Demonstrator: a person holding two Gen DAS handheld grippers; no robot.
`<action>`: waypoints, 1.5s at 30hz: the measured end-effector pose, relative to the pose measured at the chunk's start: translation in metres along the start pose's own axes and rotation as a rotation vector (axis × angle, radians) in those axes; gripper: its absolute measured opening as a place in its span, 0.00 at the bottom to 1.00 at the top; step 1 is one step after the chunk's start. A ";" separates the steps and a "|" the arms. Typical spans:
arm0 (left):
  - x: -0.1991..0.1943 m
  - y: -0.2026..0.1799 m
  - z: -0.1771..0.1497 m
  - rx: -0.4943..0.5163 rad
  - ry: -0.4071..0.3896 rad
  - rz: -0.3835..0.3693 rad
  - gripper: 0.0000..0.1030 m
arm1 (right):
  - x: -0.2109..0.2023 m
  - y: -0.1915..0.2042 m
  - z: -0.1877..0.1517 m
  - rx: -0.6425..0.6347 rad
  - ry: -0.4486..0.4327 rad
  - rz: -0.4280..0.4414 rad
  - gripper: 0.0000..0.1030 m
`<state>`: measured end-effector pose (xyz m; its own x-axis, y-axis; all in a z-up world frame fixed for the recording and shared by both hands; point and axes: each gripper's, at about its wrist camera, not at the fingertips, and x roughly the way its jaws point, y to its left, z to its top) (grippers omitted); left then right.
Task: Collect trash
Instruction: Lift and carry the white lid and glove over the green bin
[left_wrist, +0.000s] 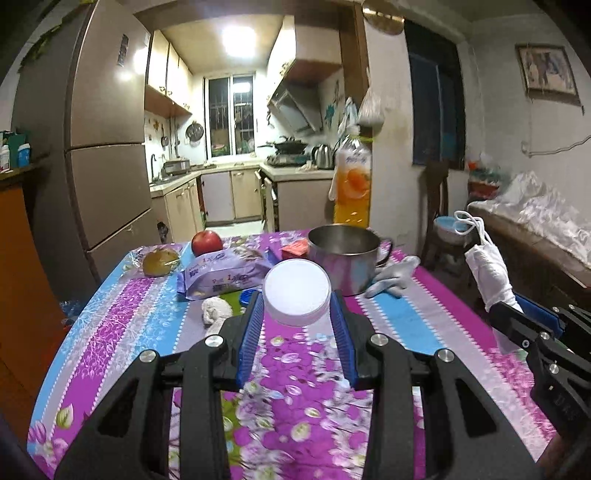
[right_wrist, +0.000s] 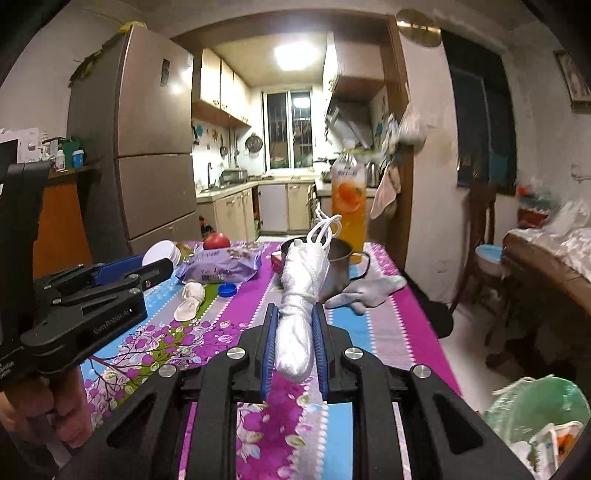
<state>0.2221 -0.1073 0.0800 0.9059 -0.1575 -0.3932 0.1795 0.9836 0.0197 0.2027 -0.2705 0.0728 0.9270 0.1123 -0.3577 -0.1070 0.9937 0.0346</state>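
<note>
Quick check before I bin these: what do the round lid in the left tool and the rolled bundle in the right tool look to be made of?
Round lid: probably plastic, matte white, smooth and evenly moulded with a ridged rim. Rolled bundle: seems soft nonwoven fabric, white with a slight sheen, creased and bound by white elastic loops, likely a rolled face mask. Both tools are shut on their items.

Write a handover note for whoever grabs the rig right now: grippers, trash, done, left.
Left gripper: shut on white round lid, held above the table.
Right gripper: shut on rolled white mask, also lifted.
Green-lined trash bin: on the floor to the right of the table, some waste already in it.
Left on the table: crumpled white wad, blue bottle cap.
Next, probably: drop both held items in the bin, then fetch those two.
</note>
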 end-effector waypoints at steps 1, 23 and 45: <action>-0.007 -0.005 -0.001 0.001 -0.010 -0.007 0.34 | -0.008 0.000 -0.001 0.001 -0.007 -0.003 0.19; -0.058 -0.127 -0.001 0.065 -0.068 -0.203 0.35 | -0.165 -0.092 -0.011 0.037 -0.089 -0.220 0.19; -0.016 -0.302 -0.026 0.216 0.083 -0.443 0.34 | -0.216 -0.286 -0.069 0.217 0.112 -0.454 0.19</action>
<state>0.1434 -0.3994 0.0567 0.6929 -0.5396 -0.4784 0.6234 0.7816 0.0213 0.0080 -0.5791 0.0758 0.8174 -0.3203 -0.4788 0.3854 0.9218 0.0414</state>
